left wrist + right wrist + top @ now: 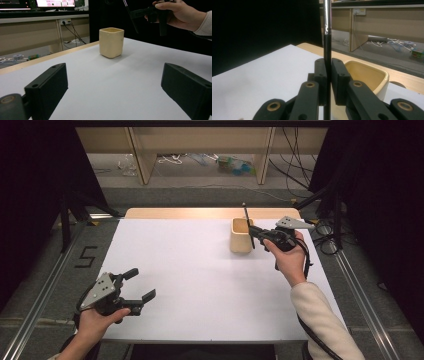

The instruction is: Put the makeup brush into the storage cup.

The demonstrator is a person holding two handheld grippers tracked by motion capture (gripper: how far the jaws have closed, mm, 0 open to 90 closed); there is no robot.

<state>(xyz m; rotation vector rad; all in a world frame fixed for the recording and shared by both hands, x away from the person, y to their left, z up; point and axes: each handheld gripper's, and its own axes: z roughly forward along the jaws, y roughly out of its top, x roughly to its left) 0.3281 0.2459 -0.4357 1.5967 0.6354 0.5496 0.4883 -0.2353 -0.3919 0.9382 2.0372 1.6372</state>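
A cream square cup stands upright on the white table top at the back right. My right gripper hovers just right of the cup, over its rim, shut on a thin black stick with a silver upper part that stands nearly upright. In the right gripper view the jaws pinch the stick in front of the cup's open mouth. My left gripper rests low at the front left, open with nothing between its jaws, facing the cup.
A strip of bare wood edges the table at the back. Beyond it are wooden furniture legs and loose cables on the floor. Metal rails run along both sides of the table.
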